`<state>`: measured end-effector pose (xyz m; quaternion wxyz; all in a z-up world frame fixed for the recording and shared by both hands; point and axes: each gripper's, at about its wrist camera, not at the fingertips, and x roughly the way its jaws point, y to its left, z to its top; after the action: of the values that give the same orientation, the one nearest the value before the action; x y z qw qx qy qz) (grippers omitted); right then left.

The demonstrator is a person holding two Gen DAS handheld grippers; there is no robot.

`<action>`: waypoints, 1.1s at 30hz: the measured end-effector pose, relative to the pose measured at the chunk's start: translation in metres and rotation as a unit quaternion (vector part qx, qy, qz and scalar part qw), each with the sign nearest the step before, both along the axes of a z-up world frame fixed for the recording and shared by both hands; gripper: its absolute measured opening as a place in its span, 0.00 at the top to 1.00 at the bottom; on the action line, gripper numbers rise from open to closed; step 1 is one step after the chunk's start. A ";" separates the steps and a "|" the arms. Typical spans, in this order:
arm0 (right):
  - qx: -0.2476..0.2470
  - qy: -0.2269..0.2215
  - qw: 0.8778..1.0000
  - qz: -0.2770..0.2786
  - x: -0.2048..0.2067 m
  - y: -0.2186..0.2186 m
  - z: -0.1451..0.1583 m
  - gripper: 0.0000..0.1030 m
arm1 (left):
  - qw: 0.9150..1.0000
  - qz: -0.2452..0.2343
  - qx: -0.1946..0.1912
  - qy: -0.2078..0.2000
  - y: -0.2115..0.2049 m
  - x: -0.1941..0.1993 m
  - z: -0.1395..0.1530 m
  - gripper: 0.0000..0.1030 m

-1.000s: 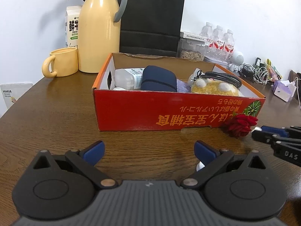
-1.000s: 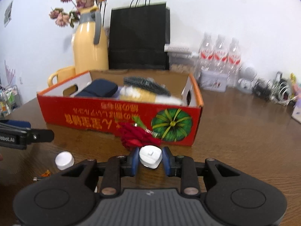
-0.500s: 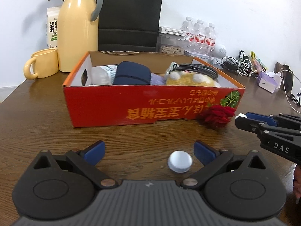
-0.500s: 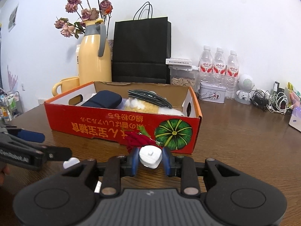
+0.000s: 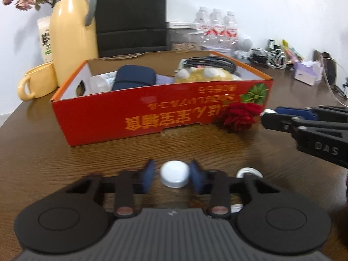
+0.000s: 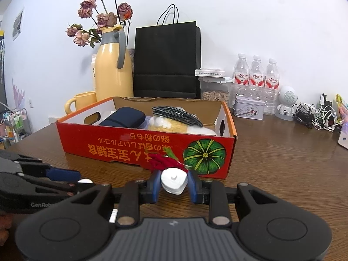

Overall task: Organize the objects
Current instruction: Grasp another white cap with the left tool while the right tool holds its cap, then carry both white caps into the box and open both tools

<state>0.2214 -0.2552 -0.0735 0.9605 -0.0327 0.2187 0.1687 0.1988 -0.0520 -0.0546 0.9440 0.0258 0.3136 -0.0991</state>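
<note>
The white bottle cap (image 5: 174, 176) sits low and centre in the left wrist view, on the brown tabletop (image 5: 65, 167), between the blue pads of the left gripper (image 5: 173, 178). The jaws have just been closing around it; the right pad looks to be touching the cap, while on the left a thin gap may remain (the blur makes full contact hard to judge). Just right of that gripper, a second white round piece (image 5: 249, 172) peeks out from behind one finger.

In the right wrist view the right gripper (image 6: 174, 183) is narrow and clamps a white rounded-triangular plastic piece (image 6: 174, 180) at lower centre, clear of the wood. Directly behind it lies a red artificial rose (image 6: 162, 162), touching the front wall of the red cardboard box (image 6: 121, 150). Inside the box are a navy pouch (image 6: 122, 119), a coiled braided cable (image 6: 176, 113) and a yellow plush item (image 6: 167, 126).

Further back, upper left, stand a yellow thermos jug (image 6: 113, 71) and yellow mug (image 6: 83, 102), with a black paper bag (image 6: 166, 61) at centre and three water bottles (image 6: 257, 76) to the right.
</note>
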 end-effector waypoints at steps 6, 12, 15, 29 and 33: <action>0.000 -0.001 1.000 0.000 0.000 0.000 0.000 0.75 | 1.000 -0.003 -0.007 0.001 0.001 0.000 0.000 0.72; 0.000 -0.002 1.000 0.000 -0.001 0.000 0.000 0.75 | 1.000 0.000 -0.015 -0.004 0.004 -0.001 0.002 0.72; 0.001 -0.005 1.000 0.000 -0.001 0.000 0.001 0.75 | 1.000 0.001 -0.019 -0.011 0.005 -0.003 0.005 0.72; 0.003 -0.044 0.999 0.017 0.008 0.018 0.035 0.75 | 0.994 0.009 -0.040 -0.098 0.017 0.004 0.062 0.72; -0.002 -0.065 0.998 0.024 0.021 0.030 0.051 0.75 | 0.991 0.020 -0.046 -0.125 0.022 0.019 0.083 0.72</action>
<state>0.2419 -0.2248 -0.0228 0.9684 -0.0505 0.1550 0.1888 0.2182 -0.0296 0.0287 0.9777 -0.0117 0.1892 -0.0905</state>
